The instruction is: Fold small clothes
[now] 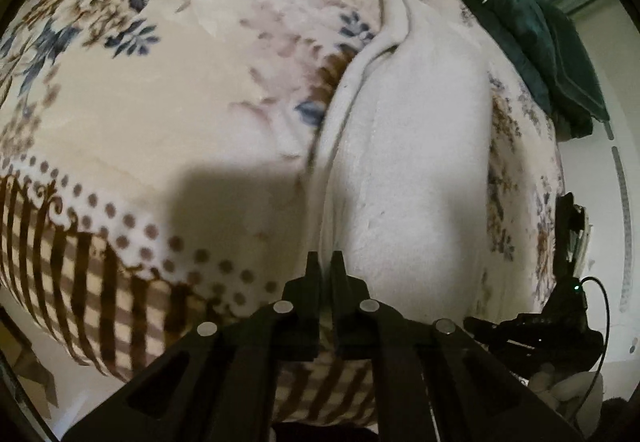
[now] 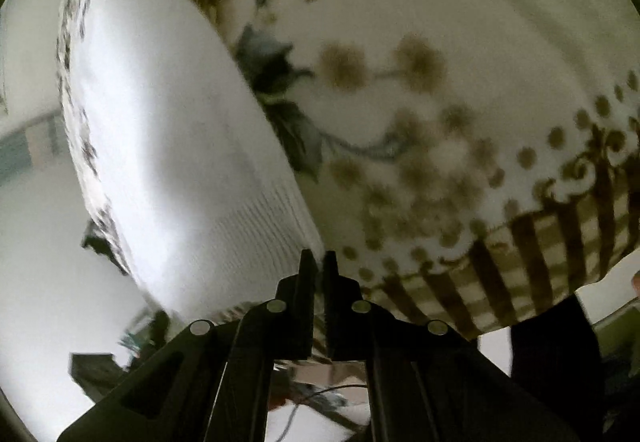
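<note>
A white fleece garment (image 1: 412, 146) lies lengthwise on a floral blanket (image 1: 160, 90), folded with a rolled edge along its left side. My left gripper (image 1: 325, 262) is shut on the garment's near left edge. In the right wrist view the same white garment (image 2: 168, 130) lies on the floral blanket (image 2: 440, 102), its ribbed hem nearest the camera. My right gripper (image 2: 318, 262) is shut on the hem's near right corner.
A dark green garment (image 1: 536, 38) lies at the blanket's far right edge. The other gripper's black body and cable (image 1: 560, 318) show at the lower right. The blanket's striped border (image 1: 80, 282) hangs over the near edge.
</note>
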The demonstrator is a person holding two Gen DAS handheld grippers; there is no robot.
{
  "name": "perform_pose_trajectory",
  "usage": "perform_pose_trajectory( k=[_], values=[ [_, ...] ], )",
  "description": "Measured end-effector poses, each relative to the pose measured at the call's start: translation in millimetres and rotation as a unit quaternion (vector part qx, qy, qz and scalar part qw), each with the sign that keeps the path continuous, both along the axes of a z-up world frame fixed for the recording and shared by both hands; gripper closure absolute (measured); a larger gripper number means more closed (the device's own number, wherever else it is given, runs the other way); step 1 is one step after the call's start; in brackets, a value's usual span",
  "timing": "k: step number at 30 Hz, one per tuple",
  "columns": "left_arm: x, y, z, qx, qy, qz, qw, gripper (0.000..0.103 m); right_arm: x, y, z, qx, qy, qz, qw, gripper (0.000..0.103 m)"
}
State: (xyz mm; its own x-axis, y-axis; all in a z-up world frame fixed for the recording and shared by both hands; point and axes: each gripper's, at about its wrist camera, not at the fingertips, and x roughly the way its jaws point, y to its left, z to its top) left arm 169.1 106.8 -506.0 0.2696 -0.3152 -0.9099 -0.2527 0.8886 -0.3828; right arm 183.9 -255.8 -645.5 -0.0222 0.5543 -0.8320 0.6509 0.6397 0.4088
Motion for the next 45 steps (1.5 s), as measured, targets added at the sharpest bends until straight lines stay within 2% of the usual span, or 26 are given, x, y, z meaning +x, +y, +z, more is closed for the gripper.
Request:
perform_pose_trajectory(
  k=[3,5,6,7,8,9,10,11,12,13,14,18,23,26,27,29,30,32,34,38,41,45],
  values=[
    [-1,10,-24,-0.015,0.024,0.01,0.9995,0.1,15,22,-11,-0.01,0.01,0.025,1.0,0.1],
    [1,15,-32,-0.026,0.034,0.009,0.9991,0.099,28,35,-25,0.006,0.026,0.062,0.998,0.099],
    [4,16,-33,-0.04,0.038,0.008,0.9984,0.097,32,37,-29,0.007,0.032,0.069,0.997,0.096],
    [7,17,-33,-0.053,0.046,0.006,0.9975,0.096,35,38,-30,0.015,0.034,0.074,0.997,0.089],
    [9,19,-29,-0.047,0.049,0.005,0.9977,0.094,36,38,-30,0.029,0.034,0.081,0.996,0.086],
    [10,21,-25,-0.048,0.042,0.001,0.998,0.09,38,37,-30,0.04,0.033,0.091,0.995,0.074],
    [12,24,-21,-0.055,0.032,-0.004,0.998,0.076,39,34,-27,0.048,0.028,0.095,0.994,0.058],
    [14,29,-20,-0.057,0.027,-0.003,0.998,0.067,37,29,-22,0.057,0.018,0.097,0.993,0.053],
    [16,33,-22,-0.062,0.024,-0.002,0.9978,0.049,38,25,-21,0.07,0.008,0.1,0.993,0.049],
    [20,37,-24,-0.07,0.019,0.0,0.9973,0.042,37,20,-20,0.077,0.002,0.102,0.992,0.049],
    [25,41,-30,-0.081,0.018,0.005,0.9965,0.041,38,17,-20,0.087,-0.007,0.096,0.992,0.049],
    [53,33,-67,-0.152,0.042,-0.014,0.9875,0.041,42,-1,-37,0.104,-0.027,0.078,0.991,0.048],
    [70,5,-88,-0.161,0.065,-0.08,0.9816,0.041,62,20,-69,0.163,-0.047,0.047,0.984,0.041],
    [70,-3,-84,-0.172,0.06,-0.092,0.979,0.043,67,39,-77,0.198,-0.051,0.037,0.978,0.041],
    [69,-4,-82,-0.174,0.059,-0.094,0.9784,0.044,68,45,-78,0.2,-0.053,0.04,0.978,0.044],
    [65,-10,-79,-0.172,0.06,-0.098,0.9783,0.063,65,50,-80,0.211,-0.049,0.043,0.975,0.07],
    [65,-9,-79,-0.167,0.064,-0.101,0.9786,0.091,62,48,-79,0.218,-0.044,0.042,0.974,0.085],
    [63,-11,-75,-0.173,0.068,-0.096,0.9779,0.091,57,48,-73,0.215,-0.05,0.032,0.975,0.087],
    [63,-5,-69,-0.196,0.072,-0.067,0.9757,0.092,59,48,-61,0.212,-0.056,0.028,0.975,0.089],
    [73,4,-35,-0.236,0.057,-0.026,0.9697,0.092,72,48,-21,0.222,-0.084,0.017,0.971,0.09],
    [100,5,3,-0.242,0.017,-0.026,0.9698,0.092,100,40,17,0.218,-0.118,0.012,0.969,0.09],
    [169,-5,43,-0.254,-0.047,-0.022,0.9657,0.092,174,30,59,0.21,-0.17,-0.002,0.963,0.09]
  ],
)
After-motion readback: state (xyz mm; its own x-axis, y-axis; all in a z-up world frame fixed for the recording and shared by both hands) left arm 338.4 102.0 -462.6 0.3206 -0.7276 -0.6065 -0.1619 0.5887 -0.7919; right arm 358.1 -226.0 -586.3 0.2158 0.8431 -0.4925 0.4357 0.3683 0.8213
